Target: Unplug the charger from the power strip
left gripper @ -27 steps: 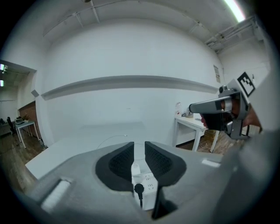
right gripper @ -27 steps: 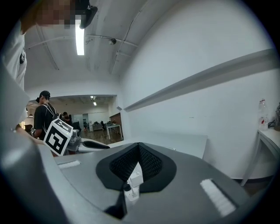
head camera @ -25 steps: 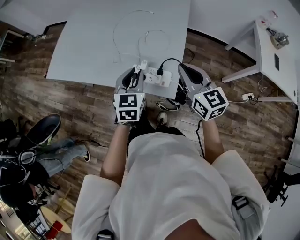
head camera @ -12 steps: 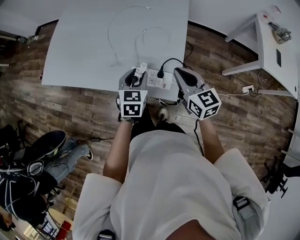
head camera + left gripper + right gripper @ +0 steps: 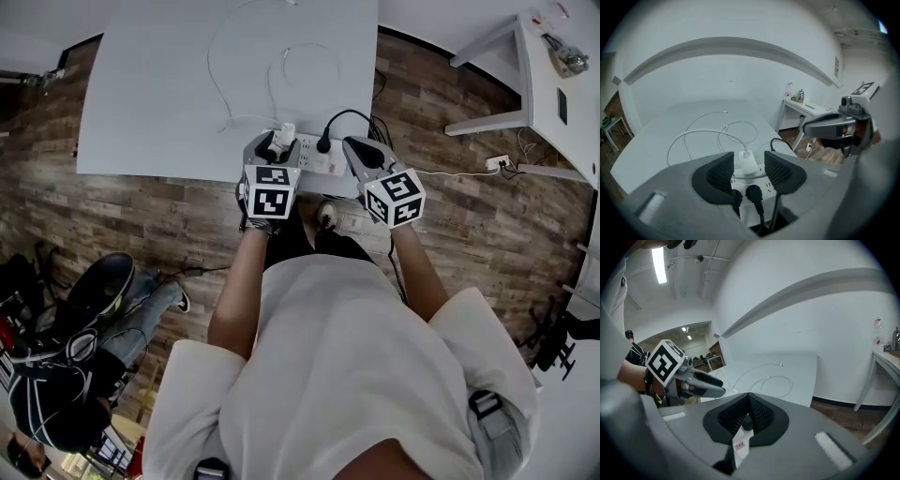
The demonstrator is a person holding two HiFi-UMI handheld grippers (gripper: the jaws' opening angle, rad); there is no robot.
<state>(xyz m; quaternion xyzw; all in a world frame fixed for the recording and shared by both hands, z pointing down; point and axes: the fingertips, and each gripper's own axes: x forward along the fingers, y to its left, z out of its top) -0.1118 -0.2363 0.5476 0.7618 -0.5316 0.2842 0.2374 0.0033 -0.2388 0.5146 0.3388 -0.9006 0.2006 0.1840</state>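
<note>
A white power strip [image 5: 314, 157] lies at the near edge of the pale table [image 5: 150, 94]. A white charger [image 5: 286, 132] stands plugged in it, and its thin white cable [image 5: 234, 66] loops over the table. In the left gripper view the charger [image 5: 749, 162] stands between the pads of my left gripper [image 5: 749, 168], whose jaws are opening; a gap shows on each side. Black plugs [image 5: 753, 193] sit nearer on the strip. My right gripper [image 5: 361, 150] hangs at the strip's right end. Its pads meet at the tips [image 5: 749, 413], with a small white tag in the gap behind them.
A black cord [image 5: 352, 117] runs from the strip off the table's right edge to the wooden floor. A second white table [image 5: 553, 94] stands at the right. A seated person [image 5: 84, 328] and a chair are at the lower left.
Both grippers have sunk toward the table edge at the power strip. The left gripper now has the charger between its jaws.
</note>
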